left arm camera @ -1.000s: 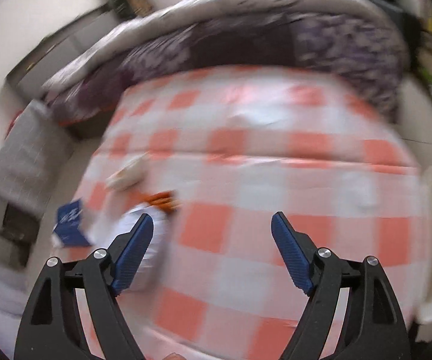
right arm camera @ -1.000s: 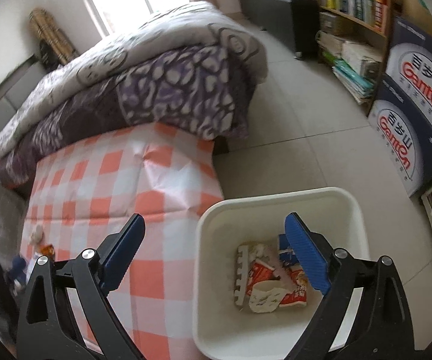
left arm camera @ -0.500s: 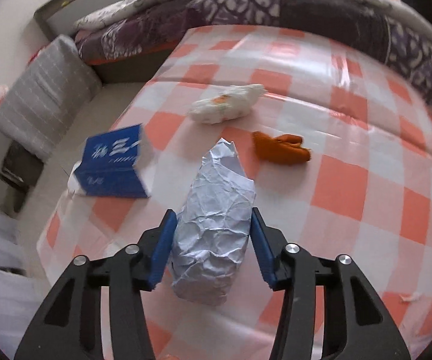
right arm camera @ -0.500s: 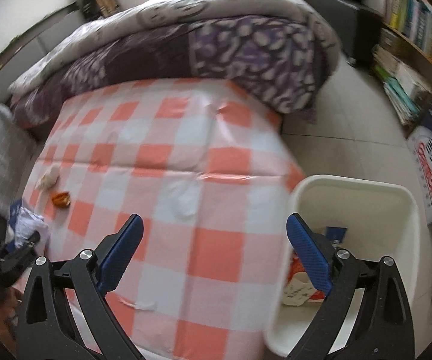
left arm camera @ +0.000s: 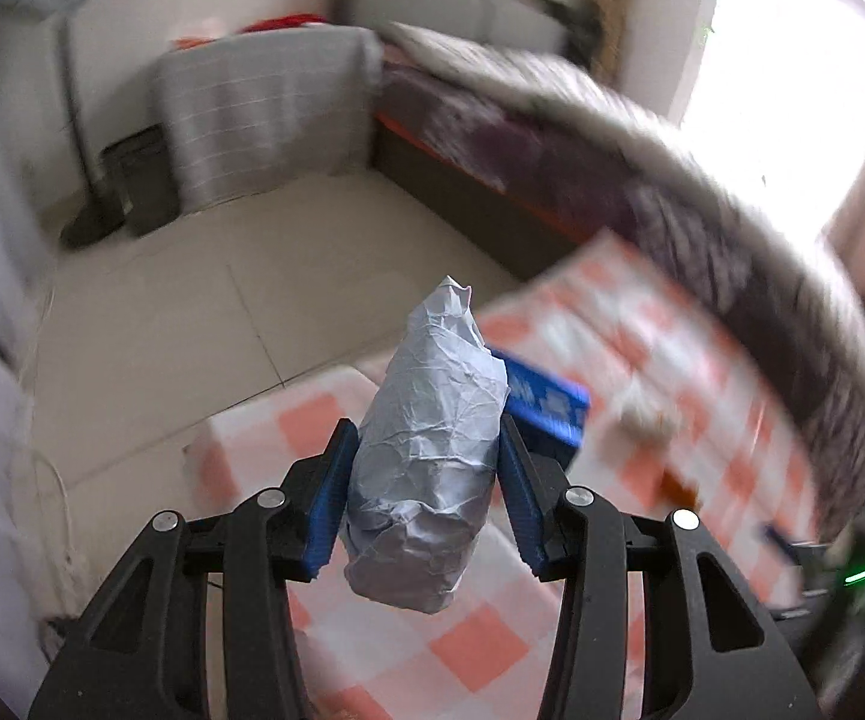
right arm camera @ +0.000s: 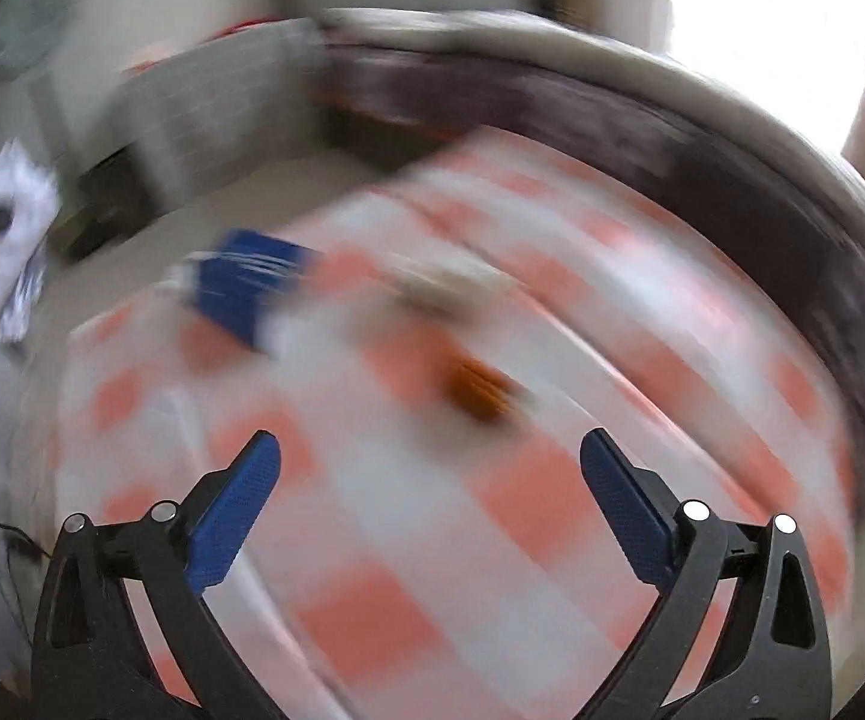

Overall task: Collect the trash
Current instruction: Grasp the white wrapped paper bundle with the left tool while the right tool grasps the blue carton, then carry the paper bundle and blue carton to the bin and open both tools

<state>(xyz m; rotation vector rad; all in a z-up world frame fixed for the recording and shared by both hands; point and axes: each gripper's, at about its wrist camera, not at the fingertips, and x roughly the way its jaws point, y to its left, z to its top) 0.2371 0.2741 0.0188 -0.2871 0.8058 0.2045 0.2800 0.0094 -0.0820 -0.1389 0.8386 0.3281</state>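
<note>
My left gripper (left arm camera: 426, 468) is shut on a crumpled pale grey paper wad (left arm camera: 432, 450) and holds it up above the corner of the orange-checked table (left arm camera: 432, 654). A blue carton (left arm camera: 543, 402) lies on the table behind the wad, with a whitish scrap (left arm camera: 648, 417) and an orange scrap (left arm camera: 675, 486) further right. My right gripper (right arm camera: 429, 480) is open and empty above the table; its view is blurred. There the blue carton (right arm camera: 249, 285), the whitish scrap (right arm camera: 450, 291) and the orange scrap (right arm camera: 480, 390) lie ahead. The lifted wad (right arm camera: 3, 252) shows at far left.
A bed with a purple patterned quilt (left arm camera: 702, 222) runs along the table's far side. A grey cushioned seat (left arm camera: 258, 114) stands on the tiled floor (left arm camera: 192, 312) beyond the table's left edge. The white bin is out of view.
My left gripper has lifted the paper wad off the table and swung left. My right gripper has swung from the bin side over to the trash end of the table, still open.
</note>
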